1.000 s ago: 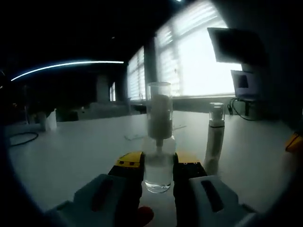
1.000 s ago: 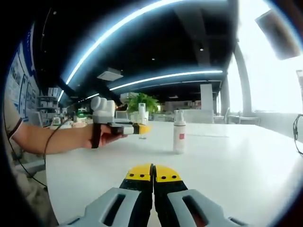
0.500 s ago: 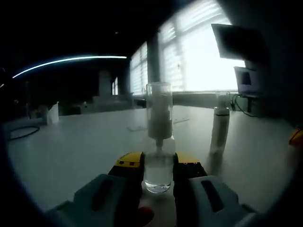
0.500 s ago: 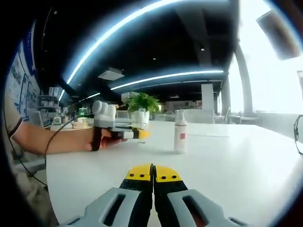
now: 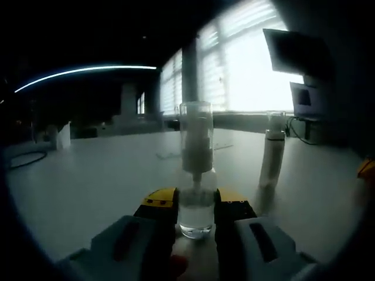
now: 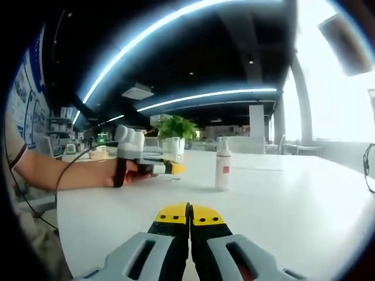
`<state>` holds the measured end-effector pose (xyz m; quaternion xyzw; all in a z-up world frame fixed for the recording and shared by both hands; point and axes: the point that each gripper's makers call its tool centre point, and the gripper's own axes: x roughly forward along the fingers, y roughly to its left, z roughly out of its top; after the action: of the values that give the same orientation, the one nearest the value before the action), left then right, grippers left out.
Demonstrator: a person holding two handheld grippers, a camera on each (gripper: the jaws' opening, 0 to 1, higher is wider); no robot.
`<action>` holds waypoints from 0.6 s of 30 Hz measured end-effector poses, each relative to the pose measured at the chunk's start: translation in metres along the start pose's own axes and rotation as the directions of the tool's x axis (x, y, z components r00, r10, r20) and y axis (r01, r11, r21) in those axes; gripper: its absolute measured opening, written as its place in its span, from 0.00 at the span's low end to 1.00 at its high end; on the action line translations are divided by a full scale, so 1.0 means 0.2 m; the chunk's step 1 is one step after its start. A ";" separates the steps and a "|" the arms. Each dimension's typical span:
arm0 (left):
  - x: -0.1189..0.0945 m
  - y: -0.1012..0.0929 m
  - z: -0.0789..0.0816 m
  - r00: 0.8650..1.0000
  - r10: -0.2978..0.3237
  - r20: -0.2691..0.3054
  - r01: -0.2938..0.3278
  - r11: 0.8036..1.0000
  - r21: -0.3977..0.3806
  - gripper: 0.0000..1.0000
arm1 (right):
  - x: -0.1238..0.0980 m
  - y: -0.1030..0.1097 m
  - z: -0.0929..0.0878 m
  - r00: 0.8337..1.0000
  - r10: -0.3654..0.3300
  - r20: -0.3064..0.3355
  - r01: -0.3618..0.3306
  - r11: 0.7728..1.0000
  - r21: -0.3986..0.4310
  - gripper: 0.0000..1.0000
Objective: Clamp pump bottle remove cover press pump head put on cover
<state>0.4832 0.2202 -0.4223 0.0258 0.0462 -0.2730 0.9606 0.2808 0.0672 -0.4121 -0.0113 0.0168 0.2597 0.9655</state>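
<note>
So the left gripper [image 5: 196, 202] had its jaws clamped on the lower body of the clear pump bottle [image 5: 195, 199], holding it upright with the see-through cover [image 5: 196, 134] still sitting over the pump head. Just off to the right of it on the white table [image 5: 88, 181] stood a second, taller white bottle [image 5: 272, 157], not touching anything. Bright windows [image 5: 246, 64] were behind.

The right gripper [image 6: 189, 213] was pressed fully together, nothing between the yellow tips, low over the table. From there you could see the person's hand [image 6: 126, 172] holding the other gripper, with the white bottle off to its right.
</note>
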 end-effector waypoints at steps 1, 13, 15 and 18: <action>0.00 0.00 0.00 1.000 -0.001 0.000 0.001 1.000 0.003 0.17 | 0.00 0.00 0.00 1.000 0.001 0.000 -0.001 1.000 -0.001 0.00; 0.01 -0.01 0.00 1.000 0.001 0.001 -0.001 0.999 0.036 0.20 | 0.00 0.00 0.00 1.000 0.006 0.002 -0.006 1.000 0.003 0.00; 0.01 -0.01 0.00 1.000 -0.001 0.000 0.001 0.999 0.037 0.20 | 0.00 0.00 0.00 1.000 0.006 0.002 -0.006 1.000 0.004 0.00; 0.01 -0.01 0.00 1.000 -0.002 0.000 0.002 0.999 0.036 0.20 | 0.00 0.00 0.00 1.000 0.006 0.002 -0.006 1.000 0.005 0.00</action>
<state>0.4836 0.2171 -0.4217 0.0431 0.0414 -0.2745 0.9597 0.2809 0.0674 -0.4119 -0.0087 0.0162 0.2625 0.9648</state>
